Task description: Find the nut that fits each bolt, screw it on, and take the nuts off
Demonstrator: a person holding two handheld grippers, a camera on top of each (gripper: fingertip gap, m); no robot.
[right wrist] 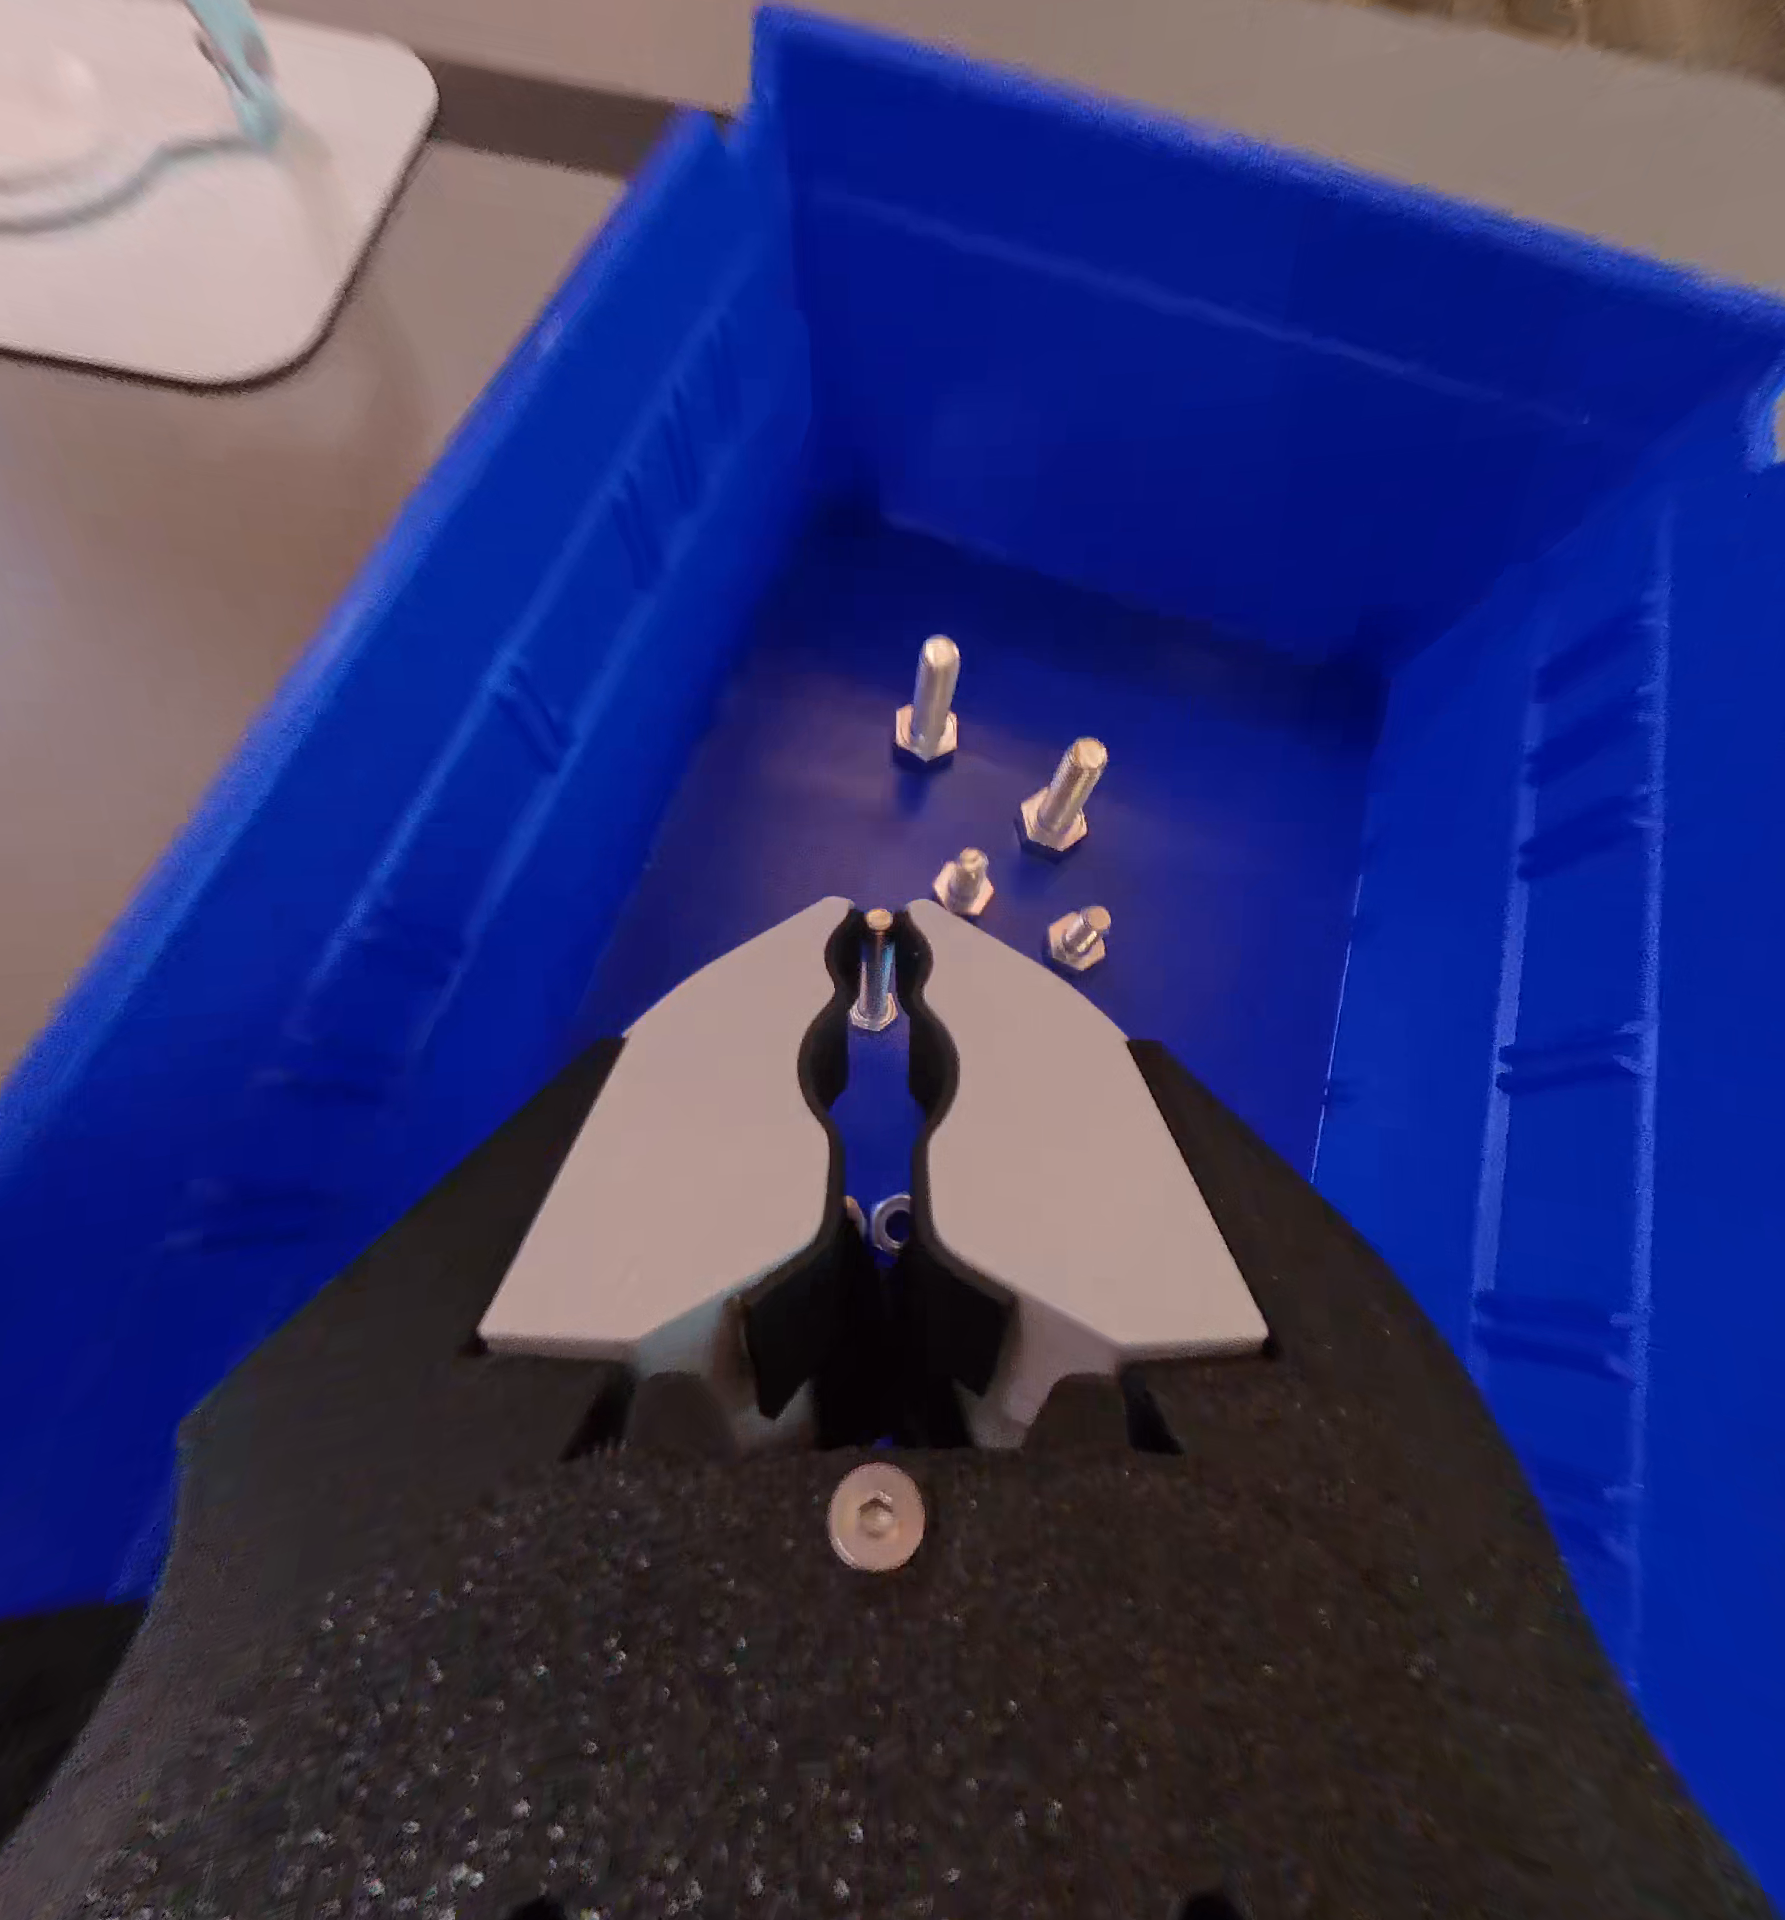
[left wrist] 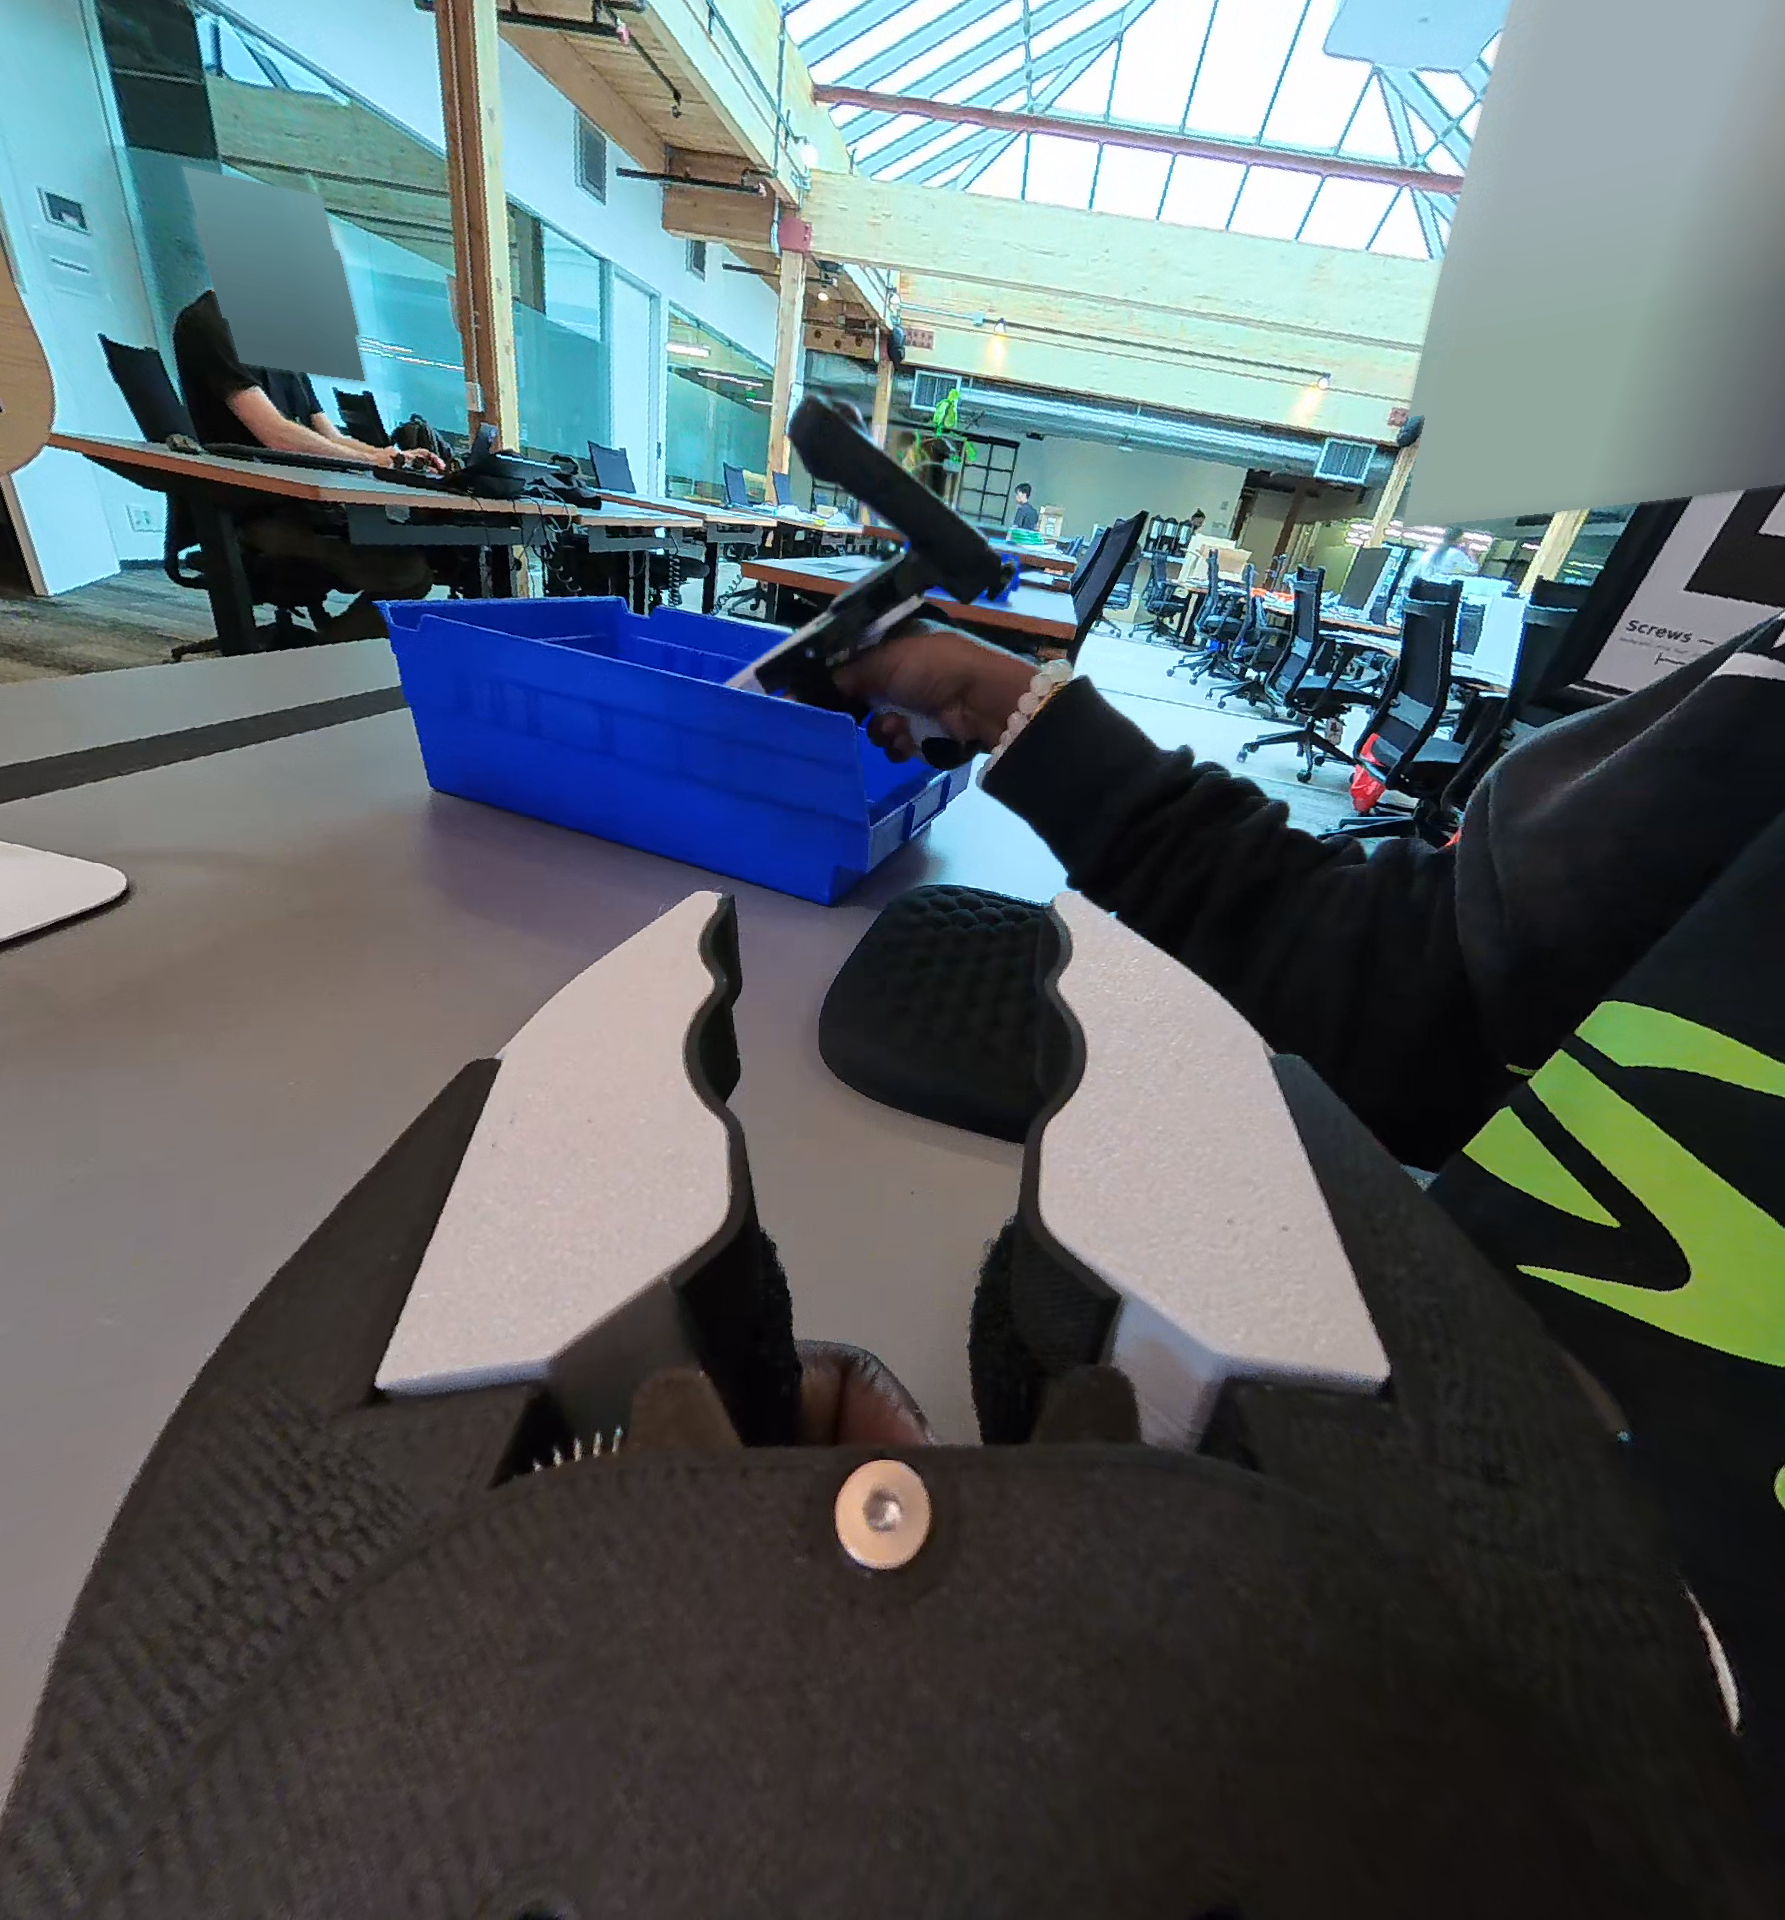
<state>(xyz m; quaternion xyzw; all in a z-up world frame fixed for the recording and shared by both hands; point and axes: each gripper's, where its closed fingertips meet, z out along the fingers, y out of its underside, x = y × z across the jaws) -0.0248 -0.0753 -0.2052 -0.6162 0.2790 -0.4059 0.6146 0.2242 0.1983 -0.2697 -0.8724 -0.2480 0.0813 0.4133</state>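
**Right gripper closed around a thin bolt in the bin; left gripper idle over the desk**

My right gripper [right wrist: 880, 914] points down into the blue bin [right wrist: 555, 644]. Its grey fingers [right wrist: 732, 1132] have drawn narrow, the tips nearly meeting around the shaft of a thin bolt [right wrist: 875, 977] that stands on its head; whether the pads actually press it I cannot tell. At 1 o'clock from the tips stand two short bolts [right wrist: 963, 881], one nearer and one farther right, and beyond them, toward 12 and 1 o'clock, two tall bolts [right wrist: 929, 698], all upright on their hex heads on the bin floor. Lower in the gap between the fingers, toward 6 o'clock, a nut [right wrist: 888, 1222] lies on the floor, partly hidden.

My left gripper [left wrist: 888, 935] rests wide apart with nothing between its fingers [left wrist: 597, 1132], low over the grey desk [left wrist: 275, 997]. A black wrist rest [left wrist: 940, 1008] lies just beyond the right fingertip at 1 o'clock. At 12 o'clock sits the bin, with the right gripper tilted into it, held by a hand [left wrist: 935, 691] in a black sleeve. A white monitor base [left wrist: 5, 894] lies at 9 o'clock.
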